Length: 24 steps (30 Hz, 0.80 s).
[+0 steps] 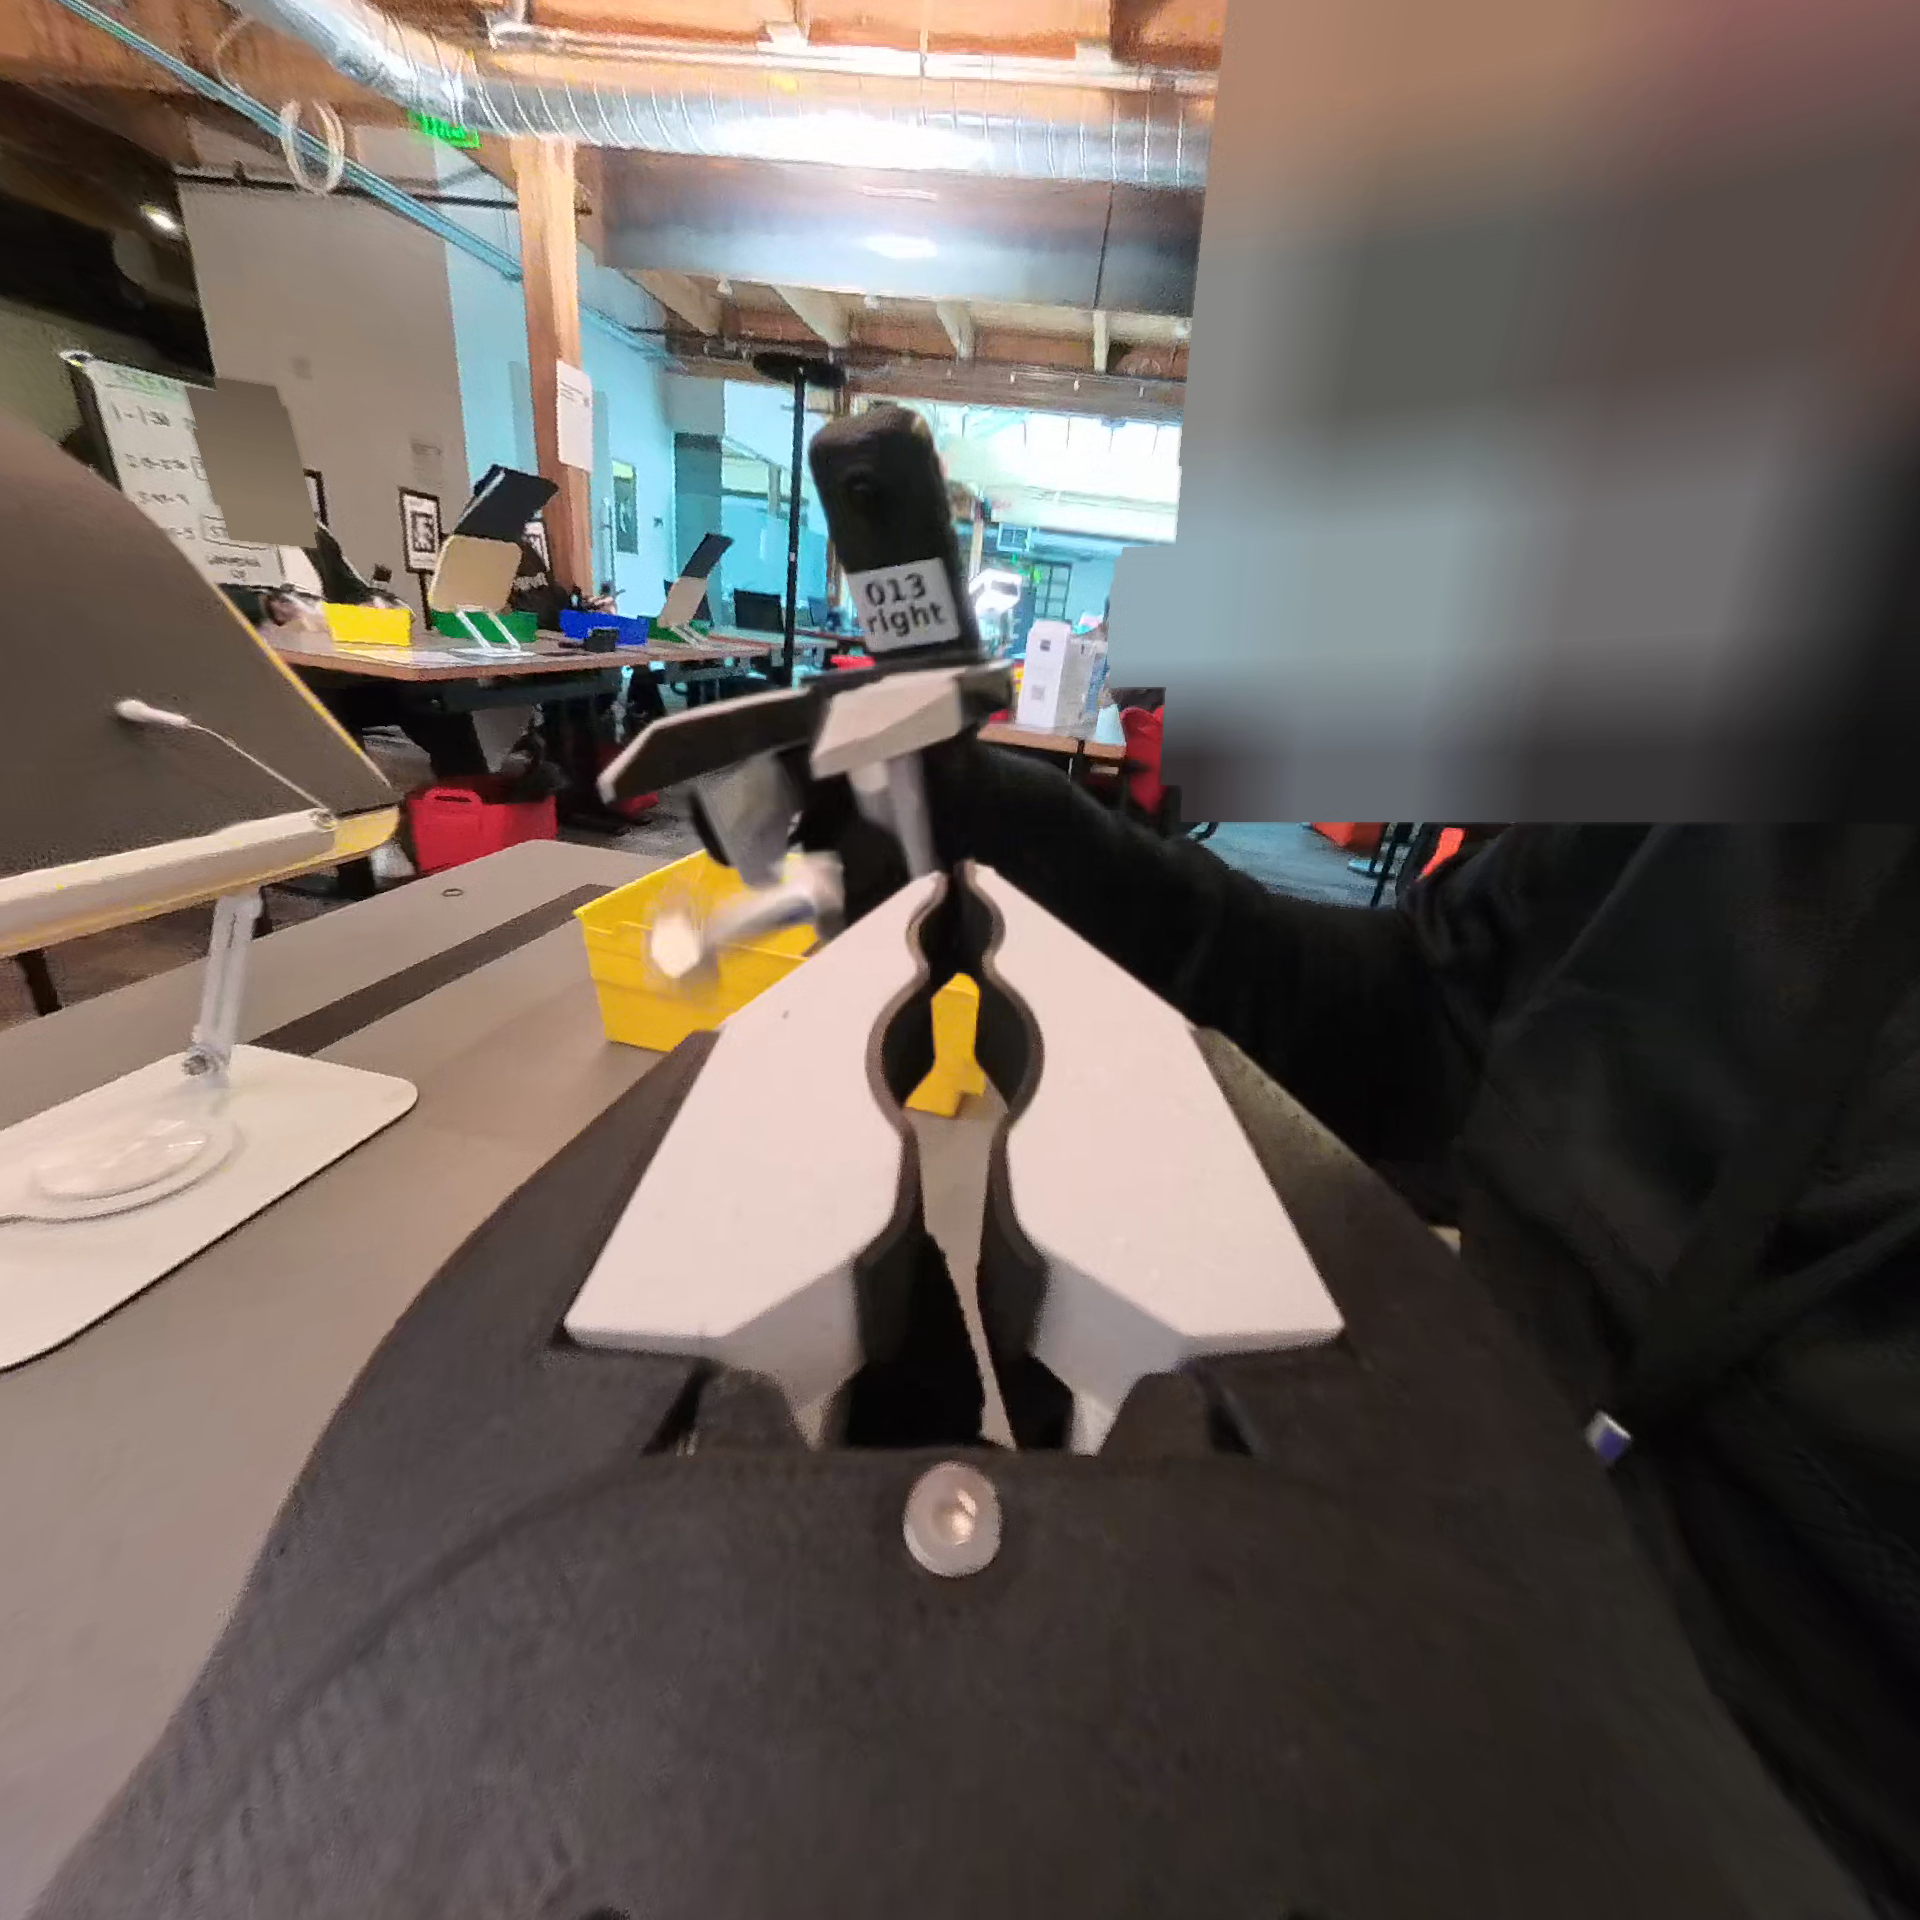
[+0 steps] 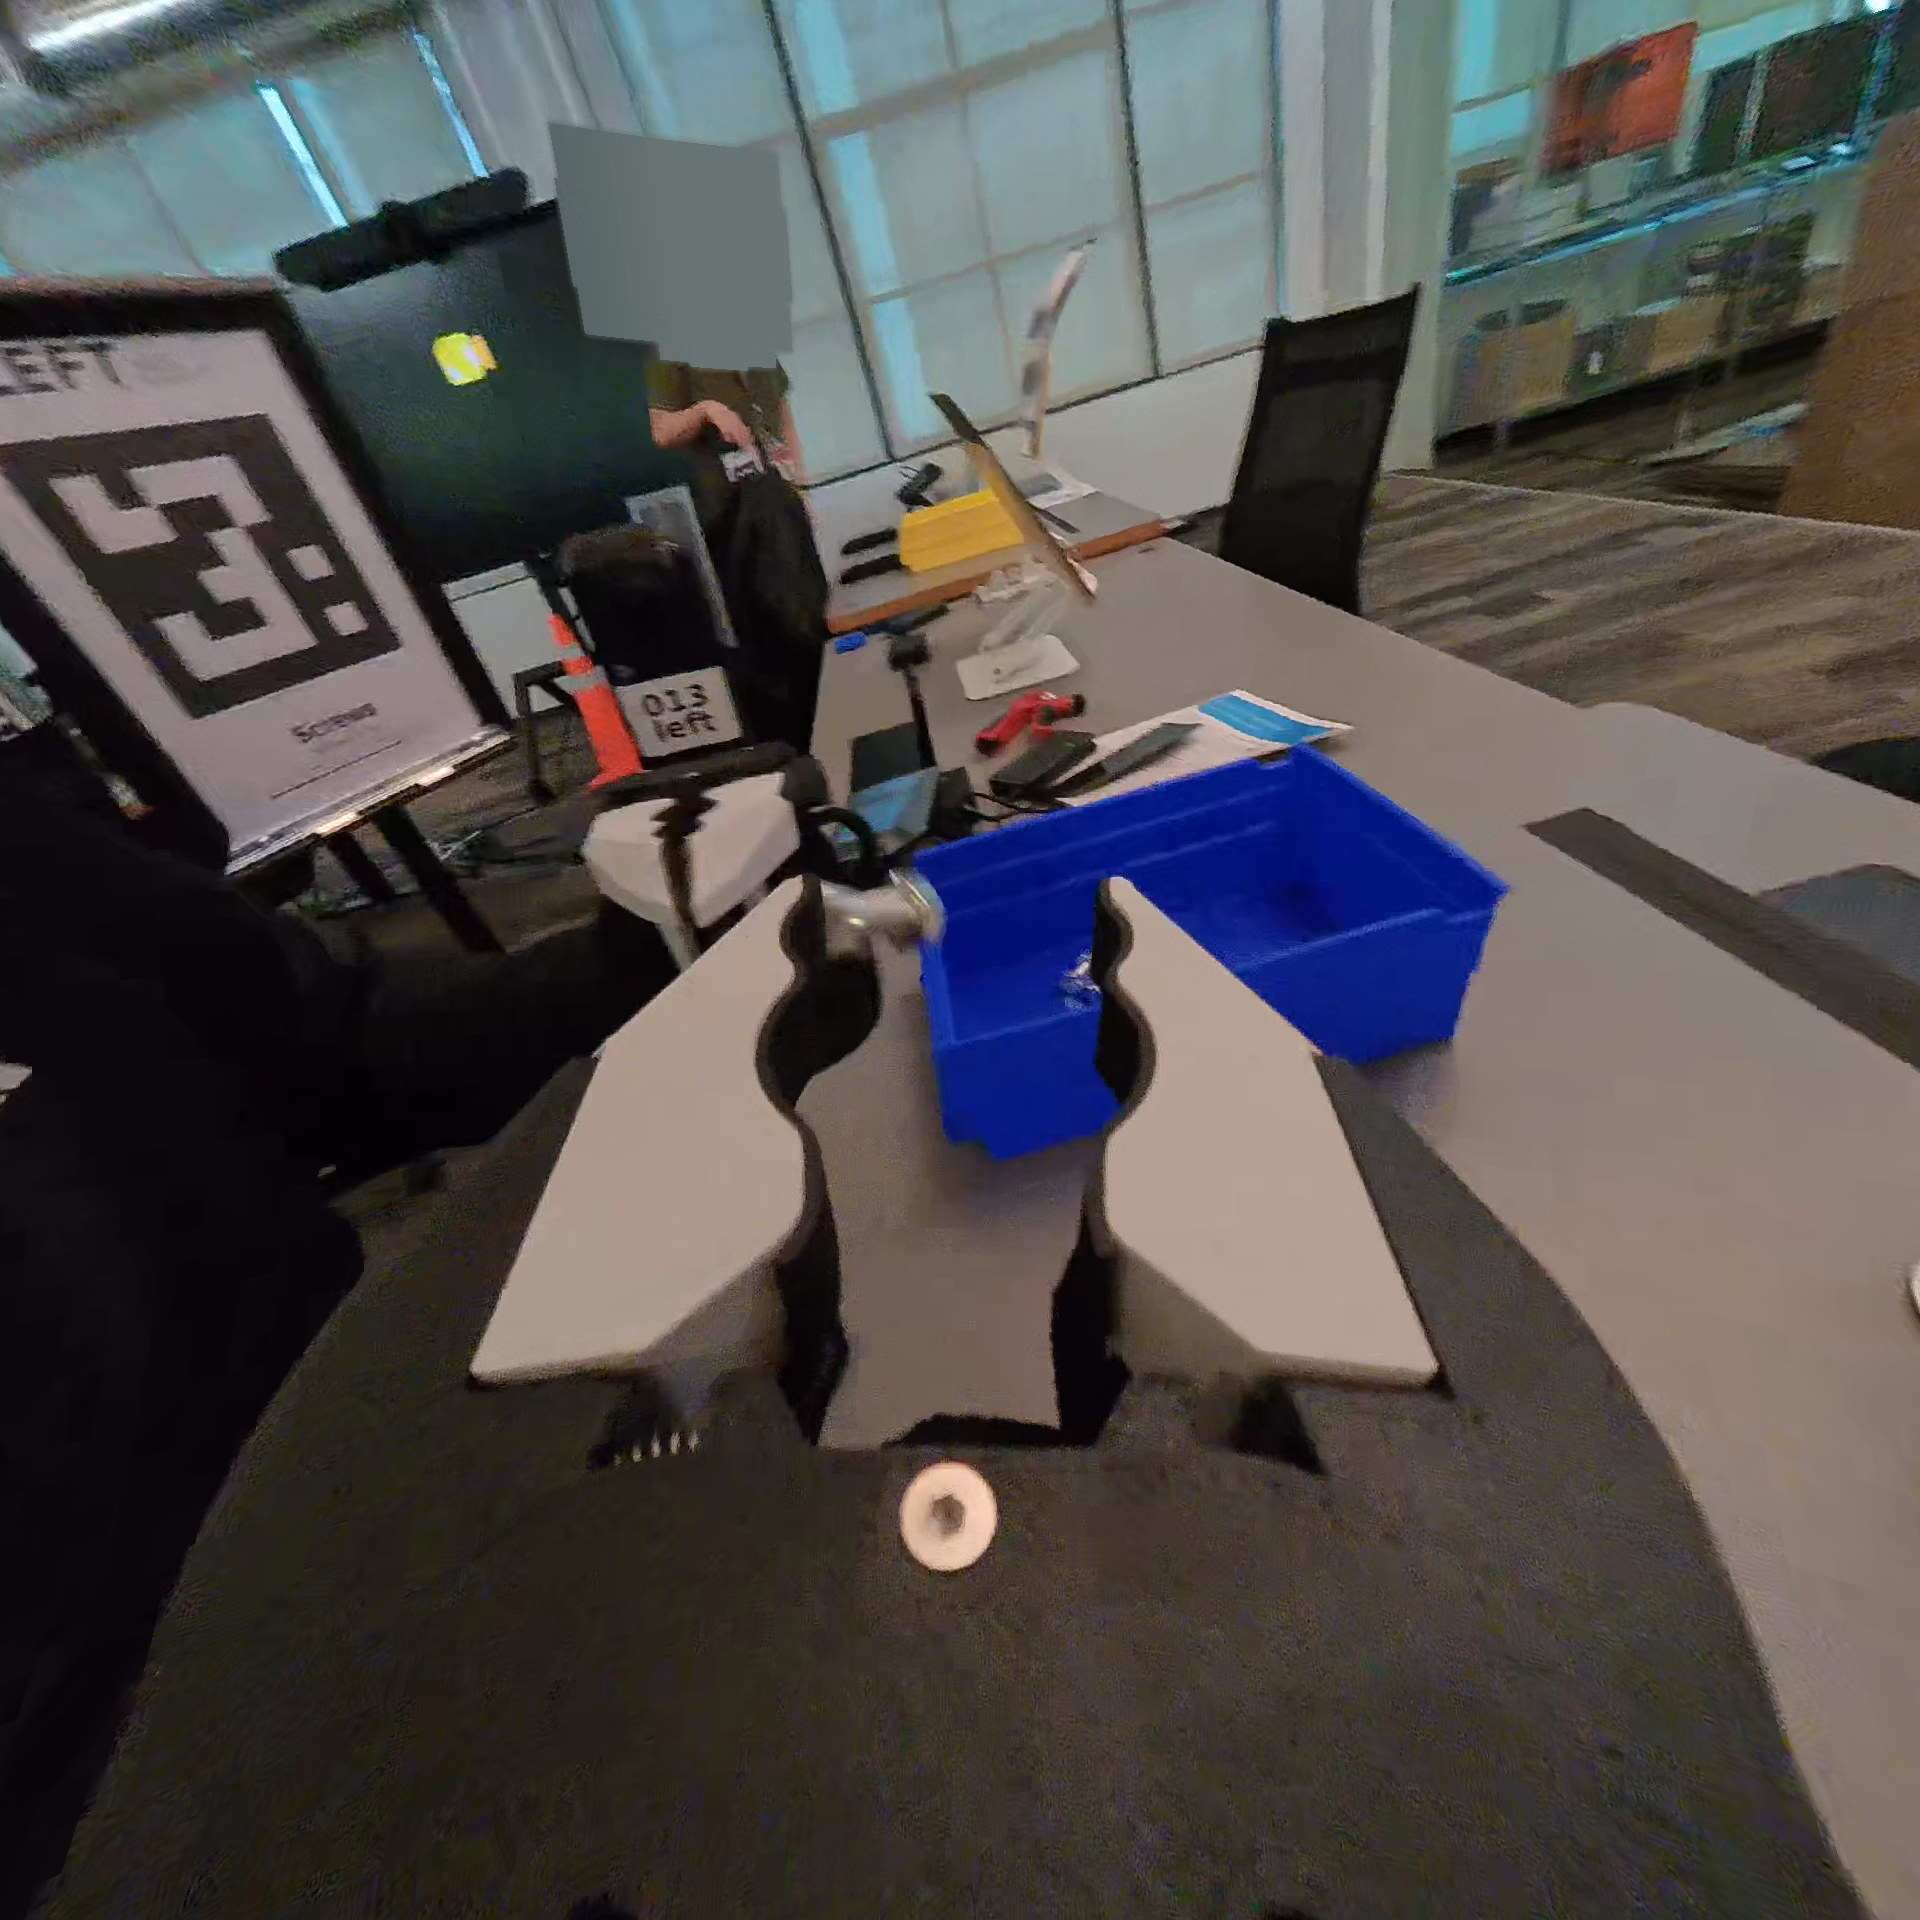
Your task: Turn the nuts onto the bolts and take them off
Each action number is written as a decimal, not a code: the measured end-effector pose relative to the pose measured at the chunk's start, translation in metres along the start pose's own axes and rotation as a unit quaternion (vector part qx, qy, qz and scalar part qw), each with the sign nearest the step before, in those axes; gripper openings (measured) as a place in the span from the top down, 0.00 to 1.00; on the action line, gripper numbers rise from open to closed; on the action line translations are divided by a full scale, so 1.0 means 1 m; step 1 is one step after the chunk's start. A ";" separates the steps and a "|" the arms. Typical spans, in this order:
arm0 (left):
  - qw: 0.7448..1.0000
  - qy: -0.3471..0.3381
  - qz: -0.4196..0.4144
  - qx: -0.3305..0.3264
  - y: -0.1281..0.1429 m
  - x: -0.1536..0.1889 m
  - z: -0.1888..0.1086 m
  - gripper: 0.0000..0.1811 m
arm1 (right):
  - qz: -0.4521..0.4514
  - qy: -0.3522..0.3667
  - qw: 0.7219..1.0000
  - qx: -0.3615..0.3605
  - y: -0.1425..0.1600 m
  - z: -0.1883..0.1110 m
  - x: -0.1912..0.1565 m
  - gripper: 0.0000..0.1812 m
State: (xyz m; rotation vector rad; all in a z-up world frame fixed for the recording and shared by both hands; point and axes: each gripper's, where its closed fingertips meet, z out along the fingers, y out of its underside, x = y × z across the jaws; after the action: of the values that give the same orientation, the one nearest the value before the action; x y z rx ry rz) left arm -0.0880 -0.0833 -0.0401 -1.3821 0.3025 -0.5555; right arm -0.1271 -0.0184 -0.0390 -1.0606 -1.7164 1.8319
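My right gripper (image 2: 956, 904) is open, with its jaws wide apart above the near wall of a blue bin (image 2: 1299, 914). A silver bolt (image 2: 888, 914), blurred, is beside its left fingertip, and neither pad presses on it. In the left wrist view the bolt (image 1: 727, 925) shows hex head first, just under the right gripper (image 1: 821, 831) and in front of a yellow bin (image 1: 644, 977). My left gripper (image 1: 951, 888) is shut, tips together, with nothing visible between them. It also shows in the right wrist view (image 2: 675, 831). Small shiny pieces (image 2: 1075, 982) lie in the blue bin.
A tablet stand with a white base (image 1: 156, 1143) stands on the grey table (image 1: 416, 1351) at the left. A framed marker board (image 2: 208, 551) stands on an easel. A red tool (image 2: 1029, 717), phones and papers lie behind the blue bin. A person stands farther back.
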 end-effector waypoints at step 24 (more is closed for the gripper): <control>0.926 -0.054 -0.072 -0.366 0.195 0.029 -0.052 0.90 | 0.069 0.022 0.965 -0.253 0.176 -0.004 0.018 0.51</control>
State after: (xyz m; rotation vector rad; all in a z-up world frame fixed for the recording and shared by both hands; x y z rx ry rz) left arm -0.0526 -0.1257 -0.2363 -2.1664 0.3359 -0.5034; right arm -0.1004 -0.0301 -0.2132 -1.4336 -2.1956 1.4569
